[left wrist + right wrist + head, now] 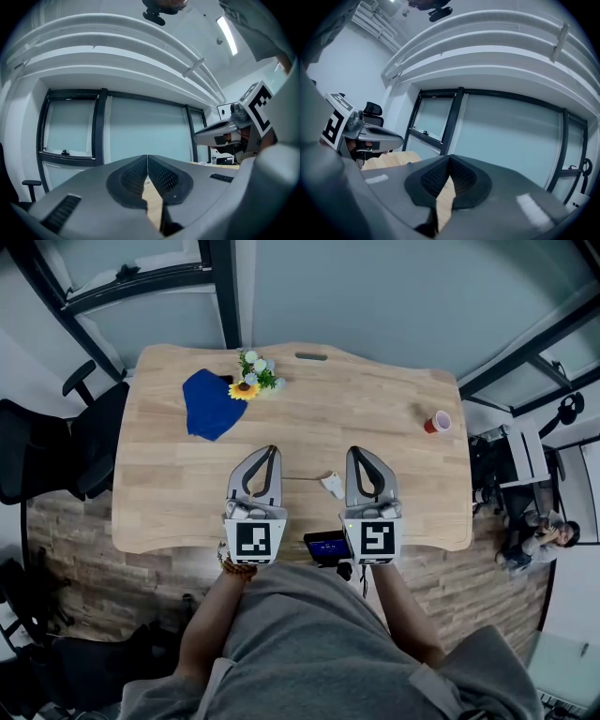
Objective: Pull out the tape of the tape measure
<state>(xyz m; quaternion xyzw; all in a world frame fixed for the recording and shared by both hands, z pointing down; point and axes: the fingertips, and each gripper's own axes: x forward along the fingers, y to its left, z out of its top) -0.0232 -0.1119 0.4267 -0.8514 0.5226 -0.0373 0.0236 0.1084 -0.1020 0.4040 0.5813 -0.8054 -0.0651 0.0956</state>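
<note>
A small white tape measure [333, 486] lies on the wooden table [169, 493], between my two grippers and close to the right one's inner side. A thin line seems to run left from it toward the left gripper. My left gripper [272, 448] is held level over the table's near half, jaws shut with nothing between them; its own view [147, 157] shows the pads meeting, only table wood below. My right gripper [357, 450] is alongside it, also shut and empty [450, 157]. Neither gripper view shows the tape measure.
A blue cloth [210, 404] and a small bunch of flowers [255, 374] lie at the table's far left. A red cup [438, 422] stands at the far right. A dark device with a blue screen [326, 545] sits at the near edge. Office chairs [56, 442] stand left.
</note>
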